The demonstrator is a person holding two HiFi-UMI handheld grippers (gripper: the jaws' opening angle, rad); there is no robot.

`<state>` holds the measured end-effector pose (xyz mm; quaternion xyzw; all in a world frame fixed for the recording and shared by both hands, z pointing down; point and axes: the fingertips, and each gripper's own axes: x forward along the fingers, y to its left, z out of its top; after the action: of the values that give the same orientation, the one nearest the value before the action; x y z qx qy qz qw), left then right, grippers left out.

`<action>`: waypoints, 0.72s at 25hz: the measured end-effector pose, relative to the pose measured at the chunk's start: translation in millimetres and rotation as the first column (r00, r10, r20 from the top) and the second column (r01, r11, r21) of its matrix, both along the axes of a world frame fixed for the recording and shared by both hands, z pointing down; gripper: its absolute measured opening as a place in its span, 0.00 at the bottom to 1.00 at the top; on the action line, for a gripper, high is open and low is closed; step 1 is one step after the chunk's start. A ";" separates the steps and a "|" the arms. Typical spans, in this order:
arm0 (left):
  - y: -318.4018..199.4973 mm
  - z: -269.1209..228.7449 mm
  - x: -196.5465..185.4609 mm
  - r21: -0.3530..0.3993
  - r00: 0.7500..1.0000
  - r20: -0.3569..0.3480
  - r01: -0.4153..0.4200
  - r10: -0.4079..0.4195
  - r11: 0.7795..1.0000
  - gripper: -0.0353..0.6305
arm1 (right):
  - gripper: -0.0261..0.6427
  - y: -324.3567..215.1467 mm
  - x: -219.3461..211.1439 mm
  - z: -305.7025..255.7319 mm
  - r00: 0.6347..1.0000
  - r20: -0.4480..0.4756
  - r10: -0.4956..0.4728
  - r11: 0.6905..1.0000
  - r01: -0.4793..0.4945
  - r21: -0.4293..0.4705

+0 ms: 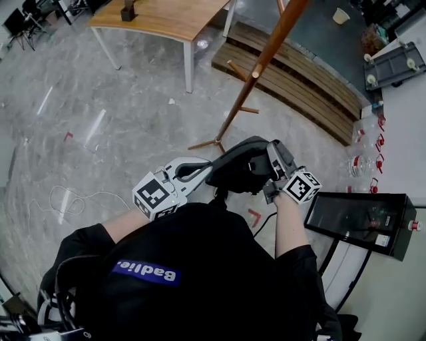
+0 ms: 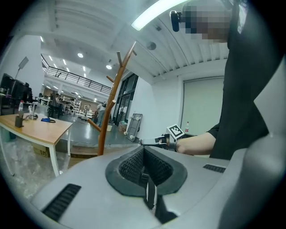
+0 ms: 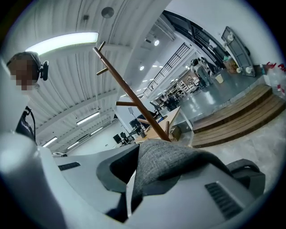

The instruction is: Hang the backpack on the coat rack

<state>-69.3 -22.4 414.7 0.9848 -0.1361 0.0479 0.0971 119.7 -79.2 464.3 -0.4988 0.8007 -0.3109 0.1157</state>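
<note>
The dark grey backpack point(image 1: 237, 166) hangs between my two grippers, in front of my chest. My left gripper point(image 1: 202, 172) is shut on a thin black strap point(image 2: 149, 189) of the backpack, seen between its mesh pads in the left gripper view. My right gripper point(image 1: 261, 166) is shut on a fold of the backpack's grey fabric point(image 3: 167, 163). The wooden coat rack point(image 1: 261, 64) stands just beyond the backpack, its pole leaning up and to the right in the head view. Its side pegs show as coat rack point(image 2: 113, 95) and coat rack point(image 3: 128, 94) in the gripper views. The right gripper's marker cube point(image 2: 175, 131) is visible from the left gripper.
A wooden table point(image 1: 163, 16) stands at the far left. A low wooden platform point(image 1: 303, 83) lies behind the rack. A black box point(image 1: 359, 220) sits at my right beside a white surface point(image 1: 403, 143). A white cable point(image 1: 70, 196) lies on the floor at left.
</note>
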 end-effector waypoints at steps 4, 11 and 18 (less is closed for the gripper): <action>-29.7 -7.9 35.1 0.029 0.997 0.008 0.073 -0.073 0.997 0.07 | 0.07 -40.0 13.2 18.1 0.997 0.014 -0.082 0.996 0.082 -0.029; -55.4 5.9 75.3 -0.001 0.985 0.047 0.165 -0.165 0.986 0.07 | 0.07 -106.6 25.2 39.5 0.974 0.007 -0.225 0.973 0.225 -0.050; -68.4 14.0 67.9 -0.006 0.974 0.077 0.215 -0.214 0.977 0.07 | 0.07 -141.5 20.7 63.3 0.955 -0.033 -0.295 0.954 0.292 -0.068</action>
<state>-1.4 -90.8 428.7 0.9611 -0.2449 0.0752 0.1036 140.4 -220.6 527.7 -0.3843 0.8581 -0.3386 0.0354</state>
